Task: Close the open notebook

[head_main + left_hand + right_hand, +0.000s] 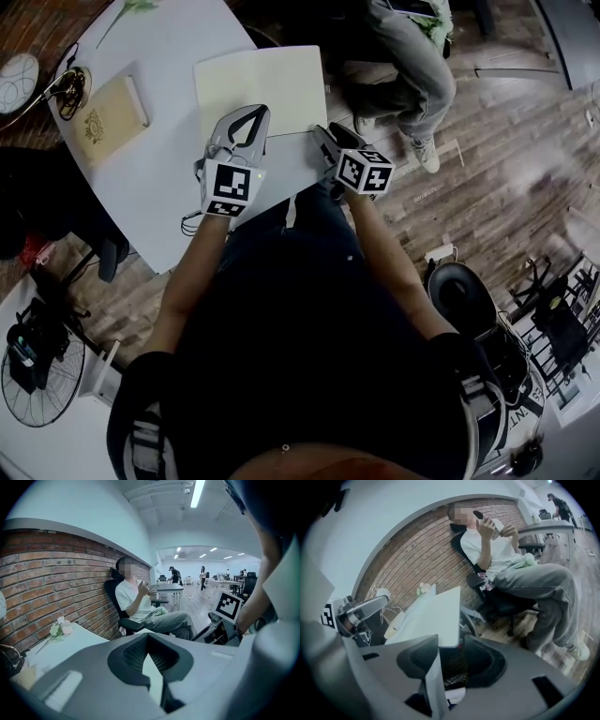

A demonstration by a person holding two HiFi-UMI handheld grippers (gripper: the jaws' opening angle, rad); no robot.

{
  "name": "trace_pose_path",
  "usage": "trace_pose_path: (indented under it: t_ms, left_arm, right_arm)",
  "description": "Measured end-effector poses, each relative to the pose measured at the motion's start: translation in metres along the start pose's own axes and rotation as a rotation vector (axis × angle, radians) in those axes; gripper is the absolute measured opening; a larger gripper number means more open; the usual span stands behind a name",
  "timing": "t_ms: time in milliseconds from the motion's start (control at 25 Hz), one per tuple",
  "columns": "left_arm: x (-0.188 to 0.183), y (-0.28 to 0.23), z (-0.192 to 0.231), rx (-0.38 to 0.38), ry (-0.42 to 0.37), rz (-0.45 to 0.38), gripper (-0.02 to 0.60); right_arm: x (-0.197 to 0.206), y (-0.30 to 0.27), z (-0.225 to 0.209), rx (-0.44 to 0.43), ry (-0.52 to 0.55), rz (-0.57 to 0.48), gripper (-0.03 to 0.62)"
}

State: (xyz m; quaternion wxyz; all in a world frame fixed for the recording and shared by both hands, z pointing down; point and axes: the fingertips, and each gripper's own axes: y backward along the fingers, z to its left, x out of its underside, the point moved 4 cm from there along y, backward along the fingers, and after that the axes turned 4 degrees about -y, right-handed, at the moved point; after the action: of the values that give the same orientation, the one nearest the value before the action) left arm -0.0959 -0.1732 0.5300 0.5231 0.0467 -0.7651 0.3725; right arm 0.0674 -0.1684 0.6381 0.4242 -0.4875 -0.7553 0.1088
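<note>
the white table (159, 197) carries the open notebook (267, 84) close to the edge where the person stands, with its pale pages spread flat. a tan closed book (108, 117) lies well apart at the left.

the notebook looks thin and light. i judge the cover to be fairly stiff, but the single pages soft, smooth under a pad and easy to crease.

the left gripper (251, 120) lies over the near left part of the notebook. in its own view the jaws are drawn together on a pale sheet, so it seems to hold that side.

the right gripper (333, 134) is at the near right side with its jaws wide apart. a thin sheet edge stands between them, against one jaw, but it is not pinched.

the best place to take hold, in my opinion, is the free outer edge of the cover, not one page alone, turning it about the spine.
</note>
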Motion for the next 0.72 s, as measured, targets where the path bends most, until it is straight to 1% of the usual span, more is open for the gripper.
trace_pose_path:
  t_ms: [200,400,520,720]
  left_arm:
    - [-0.0008,0.0030,0.0002,-0.017,0.010,0.005,0.006]
    - [0.0016,0.0061,0.0009,-0.035,0.013,0.006,0.006]
    - [-0.0015,0.0073,0.0008,-0.047,0.002,-0.013,0.006]
    - [-0.0030,0.0098,-0.0017,-0.058,0.003,-0.015,0.006]
  right_arm:
    - [0.0026,-0.0047,-0.0013,-0.057,-0.045,0.023,0.143]
    - [0.0036,-0.0068,-0.0026,-0.092,-0.089,0.028,0.143]
    - [0.0023,-0.0057,-0.0026,-0.090,-0.100,0.027,0.132]
    - [-0.0030,0.0005,-0.0007,-0.075,-0.088,0.014,0.112]
